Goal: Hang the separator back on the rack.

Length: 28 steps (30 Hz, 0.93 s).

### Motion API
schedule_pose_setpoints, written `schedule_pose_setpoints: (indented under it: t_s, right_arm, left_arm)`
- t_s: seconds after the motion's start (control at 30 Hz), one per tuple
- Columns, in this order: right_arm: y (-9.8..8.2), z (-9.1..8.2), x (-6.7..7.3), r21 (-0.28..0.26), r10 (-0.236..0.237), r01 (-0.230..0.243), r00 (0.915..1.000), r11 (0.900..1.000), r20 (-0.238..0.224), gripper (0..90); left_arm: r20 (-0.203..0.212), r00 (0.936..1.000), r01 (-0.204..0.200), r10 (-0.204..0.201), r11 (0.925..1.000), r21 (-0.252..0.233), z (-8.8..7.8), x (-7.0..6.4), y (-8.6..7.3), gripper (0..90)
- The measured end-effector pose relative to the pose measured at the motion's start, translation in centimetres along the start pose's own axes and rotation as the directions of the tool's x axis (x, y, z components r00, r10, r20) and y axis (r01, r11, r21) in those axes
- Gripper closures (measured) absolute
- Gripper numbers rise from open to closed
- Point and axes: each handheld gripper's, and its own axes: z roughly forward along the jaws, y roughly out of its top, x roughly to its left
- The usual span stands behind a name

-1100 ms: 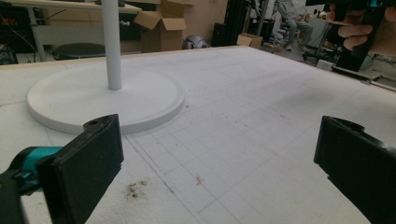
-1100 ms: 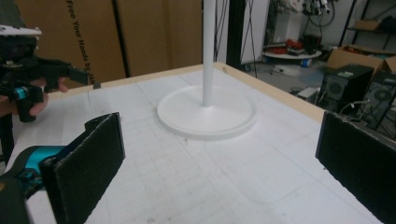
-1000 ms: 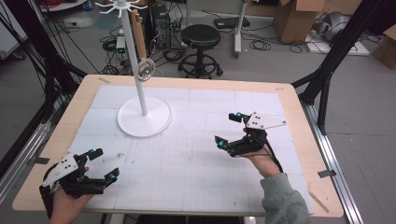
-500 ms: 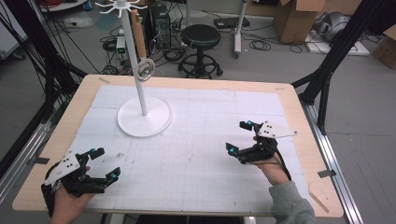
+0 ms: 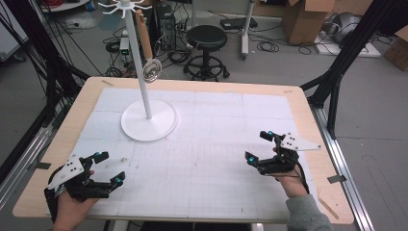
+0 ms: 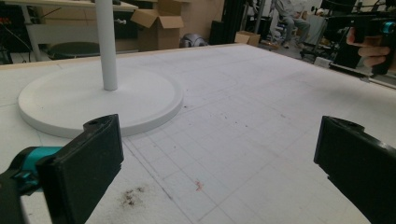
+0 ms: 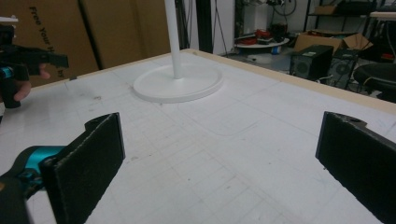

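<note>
A white stand (image 5: 148,122) with a round base and a tall pole rises at the table's back left. From its top hooks hangs a utensil (image 5: 151,70) with a wooden handle and a round metal end. My left gripper (image 5: 110,167) rests at the near left corner, jaws wide open and bare. My right gripper (image 5: 259,146) hovers near the right edge, also open and holding nothing. In the left gripper view the left gripper (image 6: 219,172) faces the stand base (image 6: 100,100). In the right gripper view the right gripper (image 7: 219,168) looks toward the stand base (image 7: 180,86).
A white gridded mat (image 5: 207,144) covers the wooden table (image 5: 322,144). Behind the table stand a black stool (image 5: 207,36), cardboard boxes (image 5: 303,19) and cables on the floor. Black frame struts (image 5: 337,82) flank the right side.
My right gripper has drifted right and back toward the person, staying open. The left gripper has barely moved.
</note>
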Motion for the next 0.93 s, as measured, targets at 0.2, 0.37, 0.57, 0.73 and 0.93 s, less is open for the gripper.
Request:
schedule_pose_setpoints:
  t_s: [0.2, 0.37, 0.57, 0.73, 0.93]
  right_arm:
    - [-0.6, -1.3, -0.5, -0.007, 0.004, -0.003, 0.9996, 1.000, 0.030, 0.4]
    - [-1.1, -2.7, -0.9, -0.028, 0.028, -0.027, 0.9980, 0.999, 0.056, 0.4]
    - [-1.8, -4.1, -1.2, -0.033, 0.047, -0.044, 0.9962, 0.998, 0.074, 0.4]
    - [-2.4, -5.0, -1.4, -0.028, 0.051, -0.049, 0.9945, 0.998, 0.091, 0.4]
    - [-2.7, -5.1, -1.5, -0.031, 0.063, -0.060, 0.9940, 0.998, 0.090, 0.4]
  left_arm:
    - [0.009, 1.0000, -0.001, 0.001, 1.0000, -0.001, 0.3, -0.2, 0.1, 1.8]
    - [0.010, 0.9999, -0.002, 0.002, 1.0000, 0.001, 0.4, -0.2, 0.1, 1.8]
    - [0.004, 1.0000, -0.003, 0.003, 1.0000, 0.001, 0.4, 0.0, 0.1, 1.8]
    - [0.001, 1.0000, -0.004, 0.004, 1.0000, -0.001, 0.5, -0.1, 0.2, 1.8]
    - [0.005, 0.9999, -0.010, 0.010, 0.9999, 0.007, 1.0, -0.3, 0.3, 1.8]
